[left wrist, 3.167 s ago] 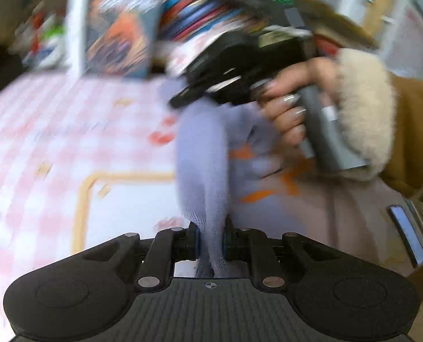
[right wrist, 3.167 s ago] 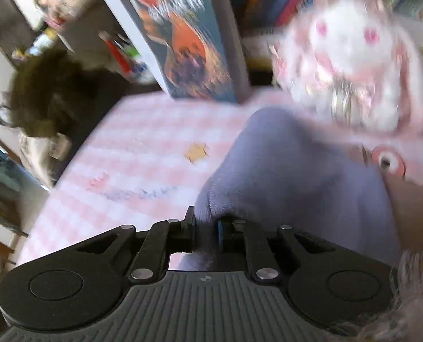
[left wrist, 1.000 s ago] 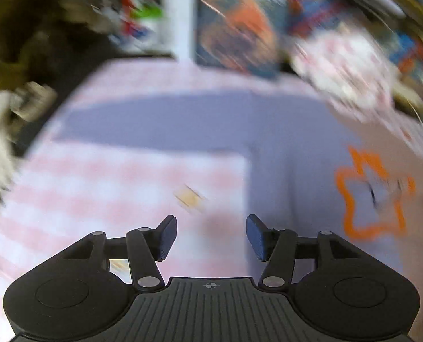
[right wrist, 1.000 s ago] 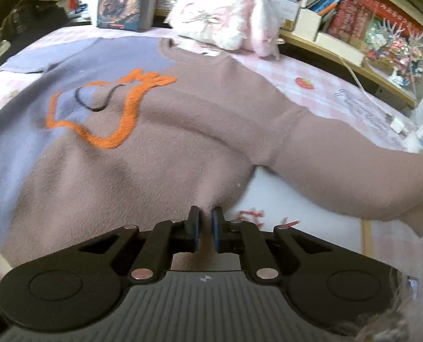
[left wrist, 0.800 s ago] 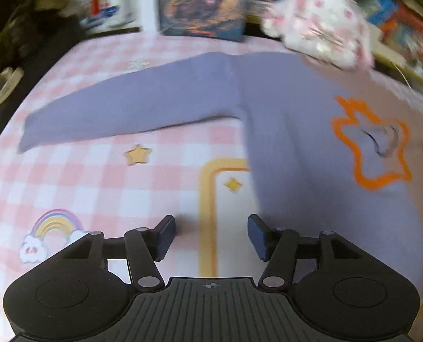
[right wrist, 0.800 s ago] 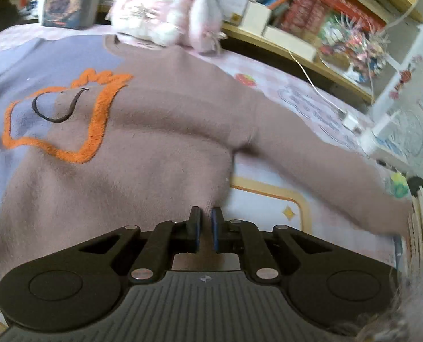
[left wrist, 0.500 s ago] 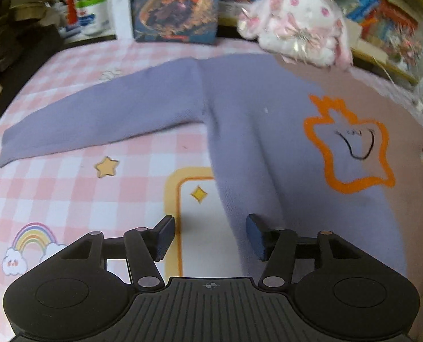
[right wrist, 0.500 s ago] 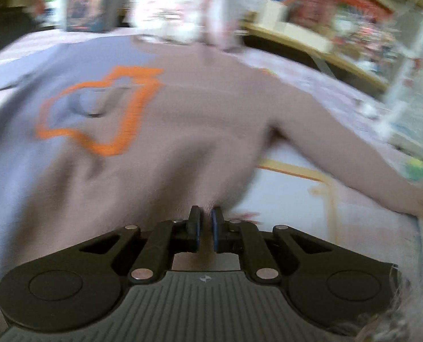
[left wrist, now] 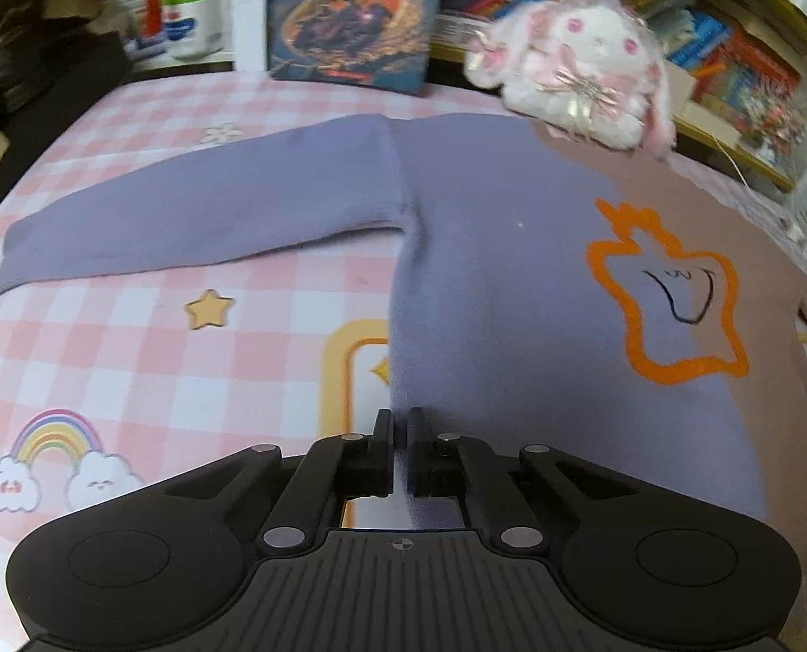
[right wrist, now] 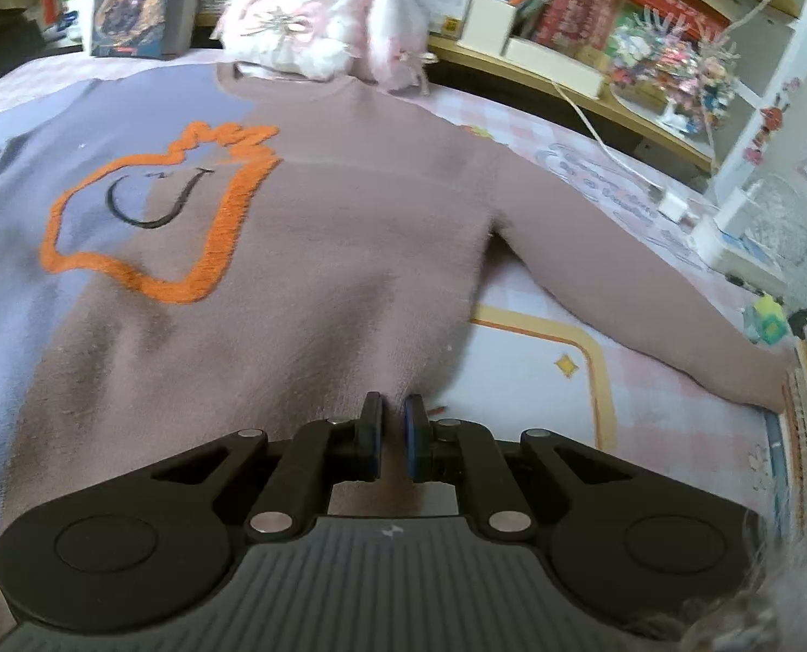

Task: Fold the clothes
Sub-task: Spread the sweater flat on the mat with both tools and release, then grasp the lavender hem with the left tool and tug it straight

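Pink checked surface (left wrist: 104,337), sweater (left wrist: 512,282) spread flat on it, front up, both sleeves out. Nearest me, my left gripper (left wrist: 398,426), open half a second ago, has now closed on the lilac hem corner; my right gripper (right wrist: 391,421) stays clamped on the brown hem corner. Both hem corners held suggests a fold away from me. Beyond the collar: plush rabbit (left wrist: 577,70), bookshelves (right wrist: 593,11).
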{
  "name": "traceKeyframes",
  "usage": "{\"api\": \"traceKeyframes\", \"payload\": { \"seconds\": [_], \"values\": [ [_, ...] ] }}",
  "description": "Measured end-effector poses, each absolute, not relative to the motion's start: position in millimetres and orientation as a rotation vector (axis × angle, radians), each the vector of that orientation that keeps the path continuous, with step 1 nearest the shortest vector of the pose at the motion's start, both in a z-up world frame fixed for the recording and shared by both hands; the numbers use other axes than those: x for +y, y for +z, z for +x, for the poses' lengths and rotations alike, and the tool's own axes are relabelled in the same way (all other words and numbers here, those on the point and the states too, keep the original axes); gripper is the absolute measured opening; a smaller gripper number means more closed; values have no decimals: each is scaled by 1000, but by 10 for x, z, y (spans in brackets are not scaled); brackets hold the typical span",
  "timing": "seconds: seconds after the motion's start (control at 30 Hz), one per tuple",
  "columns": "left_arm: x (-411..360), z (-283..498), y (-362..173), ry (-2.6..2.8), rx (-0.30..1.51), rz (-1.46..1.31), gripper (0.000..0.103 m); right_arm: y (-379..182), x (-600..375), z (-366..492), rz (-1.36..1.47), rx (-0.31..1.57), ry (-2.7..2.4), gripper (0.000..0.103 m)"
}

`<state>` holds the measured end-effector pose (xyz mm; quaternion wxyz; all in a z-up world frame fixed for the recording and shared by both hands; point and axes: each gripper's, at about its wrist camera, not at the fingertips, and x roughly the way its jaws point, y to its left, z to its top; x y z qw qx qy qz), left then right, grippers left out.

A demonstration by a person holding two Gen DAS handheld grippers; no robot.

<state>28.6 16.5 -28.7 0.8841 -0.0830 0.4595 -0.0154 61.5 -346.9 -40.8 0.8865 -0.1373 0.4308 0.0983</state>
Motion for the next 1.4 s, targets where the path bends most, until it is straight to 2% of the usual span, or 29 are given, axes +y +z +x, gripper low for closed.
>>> {"api": "traceKeyframes", "payload": {
  "seconds": [0.07, 0.1, 0.17, 0.2, 0.37, 0.4, 0.47, 0.5, 0.77, 1.0, 1.4],
  "values": [
    [198, 266, -225, -58, 942, -206, 10, -410, -3416, 612, -290, 895, 215, 8],
    [197, 261, -208, -72, 937, -218, 19, -408, -3416, 618, -287, 896, 215, 8],
    [178, 255, -202, -85, 936, -219, 51, -403, -3440, 635, -273, 900, 218, 8],
    [146, 264, -229, -79, 944, -201, 52, -401, -3454, 641, -271, 902, 216, 8],
    [-25, 291, -342, -78, 964, -158, 46, -402, -3515, 646, -269, 909, 191, 8],
    [-57, 283, -342, -76, 955, -142, 42, -401, -3510, 639, -265, 909, 193, 8],
    [-68, 265, -350, -81, 939, -144, 14, -400, -3488, 624, -258, 909, 203, 8],
    [-41, 255, -358, -90, 933, -169, 13, -399, -3477, 616, -254, 909, 208, 8],
    [367, 102, -348, 16, 925, -231, 13, -395, -3347, 545, -234, 904, 258, 8],
    [265, 206, -359, 15, 917, -188, 13, -430, -3202, 590, -286, 841, 266, 8],
    [264, 271, -359, -10, 932, -169, 13, -399, -3297, 527, -267, 860, 241, 8]
  ]
}}
